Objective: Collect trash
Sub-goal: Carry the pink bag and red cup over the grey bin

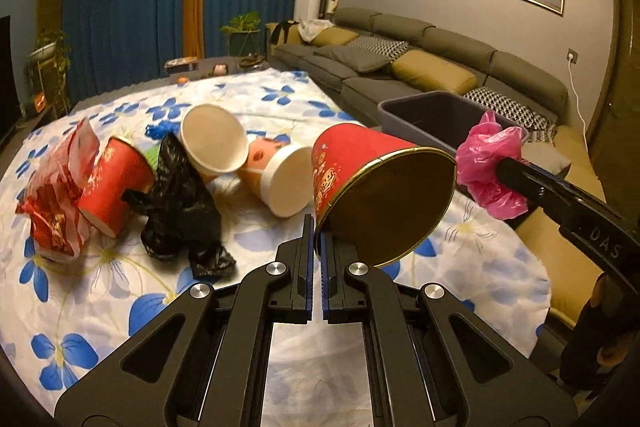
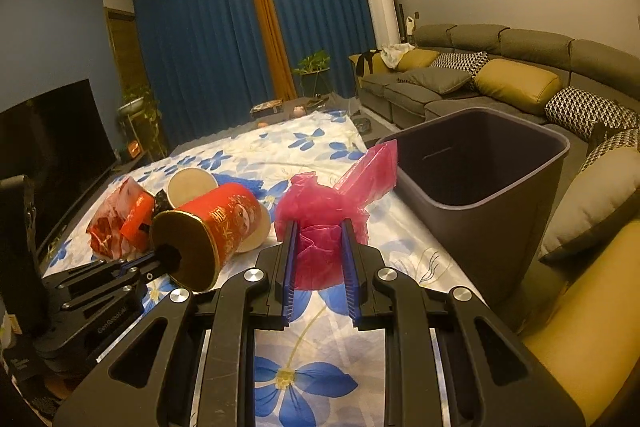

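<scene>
Trash in hand: left gripper (image 1: 316, 227) is clamped tight on the thin rim of a red paper cup (image 1: 360, 171) with gold-lined interior, held tilted above the floral cloth (image 1: 100, 307). Right gripper (image 2: 320, 247) pinches a crumpled pink plastic bag (image 2: 320, 211), jaws partly apart around it. Beside it stands a dark, smooth-walled bin (image 2: 500, 227). Behind lie white-lined cups (image 1: 216, 143), a black bag (image 1: 180, 203) and a red crinkled wrapper (image 1: 56, 195).

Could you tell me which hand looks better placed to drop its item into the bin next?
Right, probably: its tongs grip the pink bag just beside the open bin.
</scene>
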Demonstrator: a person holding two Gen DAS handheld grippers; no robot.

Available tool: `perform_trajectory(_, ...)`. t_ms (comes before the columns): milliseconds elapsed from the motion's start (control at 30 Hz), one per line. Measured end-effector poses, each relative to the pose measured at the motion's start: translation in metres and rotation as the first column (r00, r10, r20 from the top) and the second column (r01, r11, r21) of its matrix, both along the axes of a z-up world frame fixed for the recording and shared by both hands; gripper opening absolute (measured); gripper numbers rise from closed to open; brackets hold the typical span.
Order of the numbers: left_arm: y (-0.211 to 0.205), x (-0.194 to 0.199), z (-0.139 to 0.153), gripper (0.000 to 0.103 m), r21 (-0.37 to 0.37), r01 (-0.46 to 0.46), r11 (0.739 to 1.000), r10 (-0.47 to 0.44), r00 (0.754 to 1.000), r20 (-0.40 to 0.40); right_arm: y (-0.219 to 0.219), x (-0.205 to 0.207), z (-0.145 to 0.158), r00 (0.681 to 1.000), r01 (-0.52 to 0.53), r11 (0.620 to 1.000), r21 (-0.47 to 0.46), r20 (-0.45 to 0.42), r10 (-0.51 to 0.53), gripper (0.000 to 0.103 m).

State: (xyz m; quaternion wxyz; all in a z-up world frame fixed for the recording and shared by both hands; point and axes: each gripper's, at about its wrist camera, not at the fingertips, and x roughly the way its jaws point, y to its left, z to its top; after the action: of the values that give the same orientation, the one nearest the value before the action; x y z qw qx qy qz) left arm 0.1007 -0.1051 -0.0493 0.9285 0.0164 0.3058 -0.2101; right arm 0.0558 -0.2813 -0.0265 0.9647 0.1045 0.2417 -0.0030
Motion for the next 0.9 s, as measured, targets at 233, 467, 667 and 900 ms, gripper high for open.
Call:
perform_trajectory(233,-0.009,0.006,0.014,0.002,-0.013,0.016,1.0,-0.016,1.0,0.026,-0.01,0.002,0.005,1.0,0.015,1.0,-0.008,0.022,-0.015,0.022)
perform_trajectory(467,-0.039,0.025,0.04,0.002,-0.035,0.064,0.997,-0.062,0.996,0.059,-0.034,0.009,0.025,0.992,0.083,0.995,-0.057,0.097,-0.077,0.022)
perform_trajectory(667,-0.086,0.054,0.06,0.002,-0.058,0.123,0.991,-0.119,0.99,0.073,-0.072,0.023,0.037,0.978,0.158,0.984,-0.08,0.15,-0.145,0.022)
perform_trajectory(900,-0.14,0.092,0.067,0.002,-0.082,0.164,0.983,-0.159,0.985,0.066,-0.105,0.044,0.043,0.963,0.218,0.97,-0.105,0.185,-0.197,0.022)
